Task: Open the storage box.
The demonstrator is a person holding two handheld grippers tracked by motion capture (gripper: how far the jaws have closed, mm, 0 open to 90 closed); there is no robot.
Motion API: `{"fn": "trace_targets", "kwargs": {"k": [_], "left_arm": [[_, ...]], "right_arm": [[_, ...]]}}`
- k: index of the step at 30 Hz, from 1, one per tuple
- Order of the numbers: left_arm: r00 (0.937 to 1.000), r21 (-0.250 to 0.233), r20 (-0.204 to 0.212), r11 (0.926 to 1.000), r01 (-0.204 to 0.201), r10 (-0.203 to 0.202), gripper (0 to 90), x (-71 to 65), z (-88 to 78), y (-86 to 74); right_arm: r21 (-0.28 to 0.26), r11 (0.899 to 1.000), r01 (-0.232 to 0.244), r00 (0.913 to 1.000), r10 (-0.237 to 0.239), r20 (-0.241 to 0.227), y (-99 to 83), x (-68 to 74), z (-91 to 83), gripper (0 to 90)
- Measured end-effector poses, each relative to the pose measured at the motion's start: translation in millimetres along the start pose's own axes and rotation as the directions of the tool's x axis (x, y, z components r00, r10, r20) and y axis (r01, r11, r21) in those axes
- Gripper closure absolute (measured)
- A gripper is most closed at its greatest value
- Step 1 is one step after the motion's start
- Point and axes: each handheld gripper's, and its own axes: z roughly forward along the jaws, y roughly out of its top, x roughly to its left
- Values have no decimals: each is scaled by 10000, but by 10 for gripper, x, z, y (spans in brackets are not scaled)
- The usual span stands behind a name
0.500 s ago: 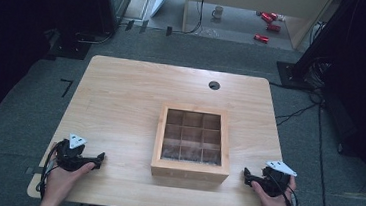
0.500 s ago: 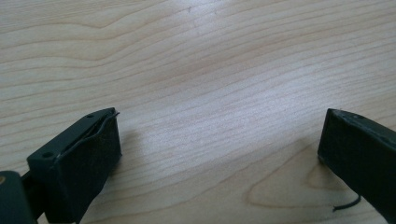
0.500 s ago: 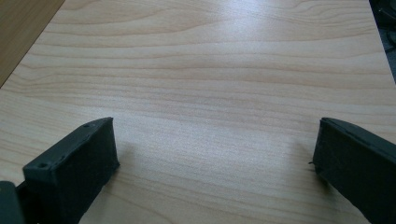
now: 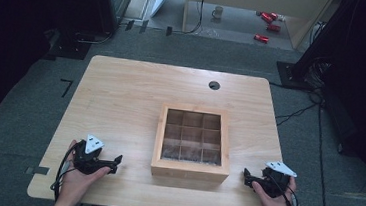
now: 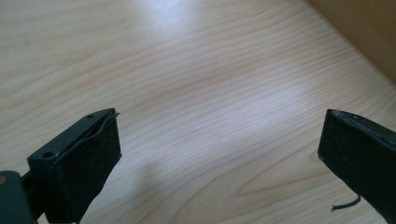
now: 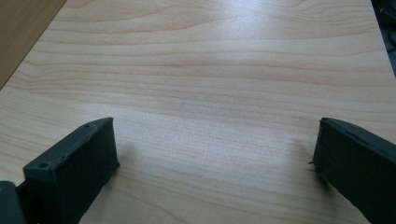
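Centrally, the wooden box point(image 4: 192, 143) sits between both spread-jawed tools.

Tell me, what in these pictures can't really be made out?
- Wooden box: in the high view its nine compartments look dark and blurry, so any contents can't be told.
- Same box in the left tongs' view: one plain wall, cut off by the frame's corner.
- Red things on the floor, high view: too small and distant to identify.
- The person's arms: cut off by the bottom edge, high view.
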Motion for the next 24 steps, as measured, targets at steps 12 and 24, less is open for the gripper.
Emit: {"fn": "trace_targets", "kwargs": {"k": [12,24], "left_arm": [[9861,-623,1604,9975,-342,438,0,-413,-23,156],[9622,-1059,2610,9930,-518,780,67,-655,-89,192]], "right_arm": [[-339,9990,-281,9996,282,14,52,36,-184,61],[-1016,9947,-131,9974,57,-724,175,342,-397,70]]}}
